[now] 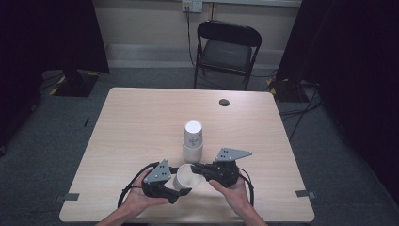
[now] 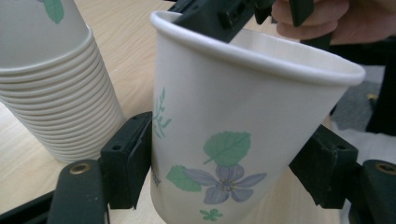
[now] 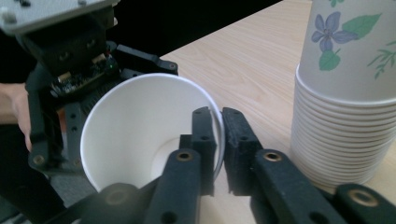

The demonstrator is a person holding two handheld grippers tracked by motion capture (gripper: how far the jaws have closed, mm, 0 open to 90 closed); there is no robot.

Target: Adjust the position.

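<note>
The right gripper pinches the rim of a single paper cup, one jaw inside the wall and one outside, pressed tight on the thin paper. The left gripper brackets the same cup's body lower down, pads meeting its sides. To do this well, I judge the rim grip should stay light so the rolled lip does not crease, while the left gripper takes the weight. The cup is white inside, printed with violets and leaves, tapered, tilted above the pale wooden table, just before the upside-down stack of cups.
</note>
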